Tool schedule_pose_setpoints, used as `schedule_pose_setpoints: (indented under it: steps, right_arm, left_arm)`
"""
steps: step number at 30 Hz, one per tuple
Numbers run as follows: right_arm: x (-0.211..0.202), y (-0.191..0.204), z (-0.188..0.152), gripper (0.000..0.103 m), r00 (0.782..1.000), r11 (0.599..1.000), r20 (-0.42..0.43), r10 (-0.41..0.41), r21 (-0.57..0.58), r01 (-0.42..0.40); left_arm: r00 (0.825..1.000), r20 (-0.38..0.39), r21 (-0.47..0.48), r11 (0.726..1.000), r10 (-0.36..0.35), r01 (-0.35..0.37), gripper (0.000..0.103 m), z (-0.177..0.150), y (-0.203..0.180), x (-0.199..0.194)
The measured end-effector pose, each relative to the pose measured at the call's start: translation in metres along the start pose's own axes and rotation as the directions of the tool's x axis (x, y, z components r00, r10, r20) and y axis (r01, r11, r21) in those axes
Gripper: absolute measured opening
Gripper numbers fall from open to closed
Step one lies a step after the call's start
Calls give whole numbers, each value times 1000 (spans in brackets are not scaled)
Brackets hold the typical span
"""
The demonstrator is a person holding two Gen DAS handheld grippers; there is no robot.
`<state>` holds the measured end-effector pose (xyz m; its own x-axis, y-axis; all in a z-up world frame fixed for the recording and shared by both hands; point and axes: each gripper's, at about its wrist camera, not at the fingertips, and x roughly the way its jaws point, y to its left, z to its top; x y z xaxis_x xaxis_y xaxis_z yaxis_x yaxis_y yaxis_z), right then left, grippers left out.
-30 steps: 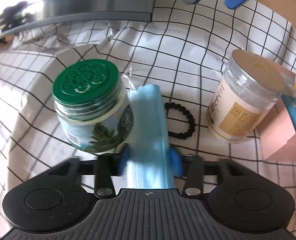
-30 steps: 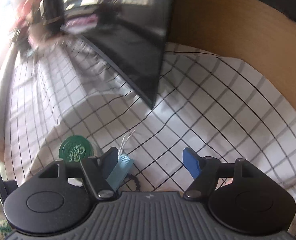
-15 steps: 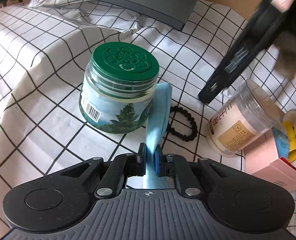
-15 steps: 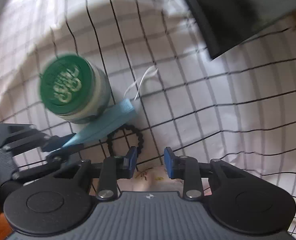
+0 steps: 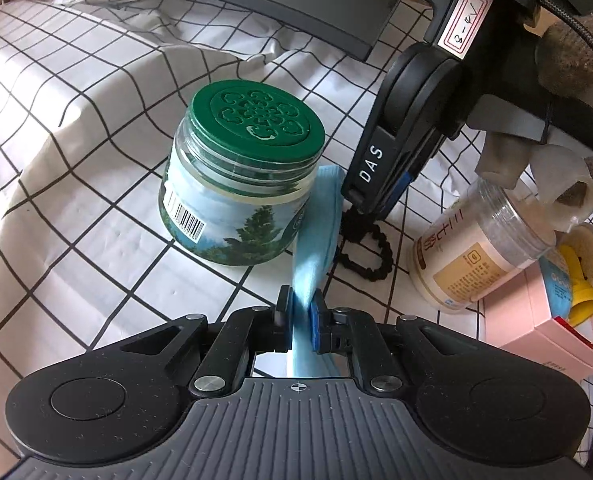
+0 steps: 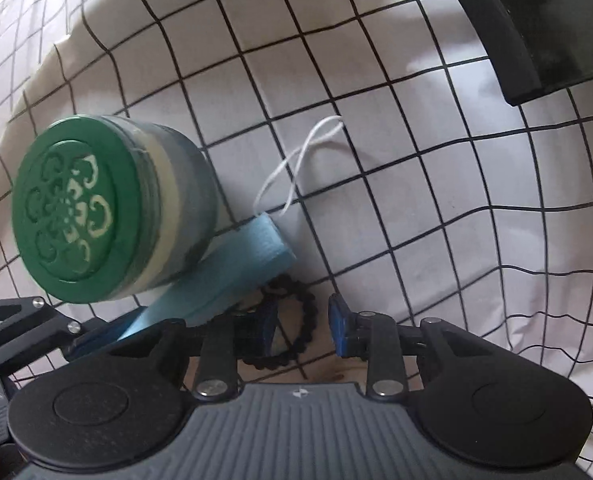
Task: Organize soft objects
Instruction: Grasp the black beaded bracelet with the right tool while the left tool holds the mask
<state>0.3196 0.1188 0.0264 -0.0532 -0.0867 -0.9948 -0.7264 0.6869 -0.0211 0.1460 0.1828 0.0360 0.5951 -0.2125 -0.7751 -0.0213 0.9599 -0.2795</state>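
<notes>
bright daylight, fisheye warp, slight blur

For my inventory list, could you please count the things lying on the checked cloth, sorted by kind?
Jars: 2, green-lidded clear jar, beige-labelled clear plastic jar
Folded blue face masks: 1
Black beaded bracelets: 1
Pink cardboard boxes: 1
Total: 5

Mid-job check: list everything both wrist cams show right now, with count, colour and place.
face mask: 1, light blue, folded, against the jar's right side
ear loop: 1, white, lying on the cloth at the mask's far end
green-lid jar: 1, clear with tree label, centre
bead bracelet: 1, black, right of mask
tan-label jar: 1, clear, leaning on the pink box
pink box: 1, right edge
checked cloth: 1, white and black
left gripper: shut on mask
right gripper: open, over bracelet
</notes>
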Motion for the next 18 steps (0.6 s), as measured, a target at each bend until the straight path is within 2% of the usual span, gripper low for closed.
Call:
schedule_pose_setpoints:
  steps: [1,4,11,15,18]
  right_arm:
    - [1,1,-1,6,1000,1000,-4,15,4,-15]
    - [-3,7,-12,7,1000,1000,15,-11,-5,11]
    - [-42,0,-45,7,992,998,125,-5,57,-2]
    - [-75,-9,-60,7,978,994,208,-12,105,-10]
    - [-103,-14,-78,7,958,989,284,-30,150,-13]
  left_arm:
    - [1000,0,2,1000,1,-1,11,0,0,0]
    - [1000,-2,5,1000,-1,1,11,0,0,0]
    - [1000,-23,-9,1000,-20,20,11,1,-6,0]
    - [1000,-9,51,998,-25,25,10,6,-23,-9]
    - [999,17,94,995,-29,27,10,16,-34,-22]
